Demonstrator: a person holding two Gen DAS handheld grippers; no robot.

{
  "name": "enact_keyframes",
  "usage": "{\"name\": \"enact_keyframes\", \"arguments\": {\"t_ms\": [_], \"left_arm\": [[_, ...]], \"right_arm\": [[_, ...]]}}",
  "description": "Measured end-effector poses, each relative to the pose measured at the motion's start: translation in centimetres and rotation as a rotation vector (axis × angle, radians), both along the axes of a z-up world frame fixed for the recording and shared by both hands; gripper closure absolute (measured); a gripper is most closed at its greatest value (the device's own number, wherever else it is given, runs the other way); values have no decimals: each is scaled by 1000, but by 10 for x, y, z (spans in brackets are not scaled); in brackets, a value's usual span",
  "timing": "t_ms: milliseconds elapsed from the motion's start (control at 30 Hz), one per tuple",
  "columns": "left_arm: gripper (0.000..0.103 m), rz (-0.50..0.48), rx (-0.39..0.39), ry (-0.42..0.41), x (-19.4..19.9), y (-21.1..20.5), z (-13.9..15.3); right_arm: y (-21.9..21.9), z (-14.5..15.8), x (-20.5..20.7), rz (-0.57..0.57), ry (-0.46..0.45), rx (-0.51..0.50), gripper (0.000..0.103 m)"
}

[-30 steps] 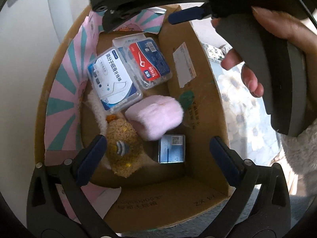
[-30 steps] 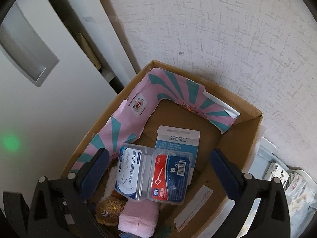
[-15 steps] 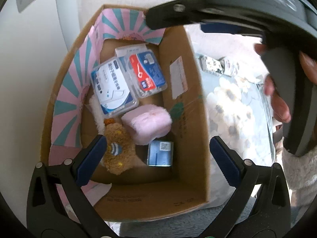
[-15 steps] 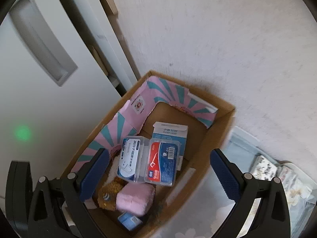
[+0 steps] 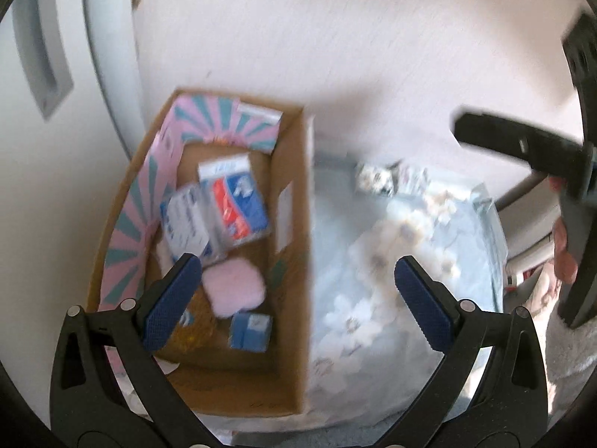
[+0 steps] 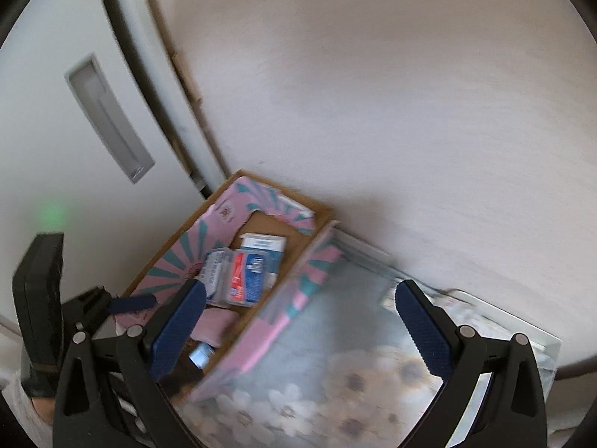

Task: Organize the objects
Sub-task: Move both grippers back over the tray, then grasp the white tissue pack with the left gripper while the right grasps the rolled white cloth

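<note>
Cardboard box (image 5: 291, 261) on floral tabletop (image 5: 391, 280), against white wall (image 5: 335, 37)

The left wrist camera looks down from above, along its own left hand-held gripper (image 5: 294, 295), at the open cardboard box (image 5: 291, 336) and the flowery cloth (image 5: 391, 261) beside it. The right wrist camera looks down from higher and farther right, past the right hand-held gripper (image 6: 298, 321). Both views are blurry. Both show the same box (image 6: 171, 246), the cloth (image 6: 335, 336), the pale wall (image 5: 335, 37) and the white door (image 6: 56, 149)
</note>
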State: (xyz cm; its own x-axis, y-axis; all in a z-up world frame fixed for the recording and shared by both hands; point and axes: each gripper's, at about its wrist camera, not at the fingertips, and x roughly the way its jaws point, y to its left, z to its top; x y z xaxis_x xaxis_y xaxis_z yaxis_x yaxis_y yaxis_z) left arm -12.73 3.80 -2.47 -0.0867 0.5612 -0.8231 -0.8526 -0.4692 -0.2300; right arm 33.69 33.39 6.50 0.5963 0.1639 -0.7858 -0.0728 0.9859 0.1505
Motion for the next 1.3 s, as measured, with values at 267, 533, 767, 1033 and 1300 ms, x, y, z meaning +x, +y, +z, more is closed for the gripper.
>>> {"name": "enact_keyframes", "arguments": {"t_ms": [267, 533, 767, 1033, 1300], "left_arm": [[0, -15, 27, 46, 34, 36, 21], [0, -47, 51, 77, 78, 84, 7], [0, -94, 9, 94, 94, 141, -47], [5, -105, -45, 109, 79, 193, -120], [15, -128, -100, 171, 69, 222, -160]], "right_arm": [[-81, 17, -61, -118, -98, -57, 2], [-129, -16, -95, -135, -101, -71, 2], [-161, -74, -88, -165, -49, 12, 2], [-183, -146, -37, -252, -8, 191, 2], [-188, -197, -2, -280, 33, 268, 9]]}}
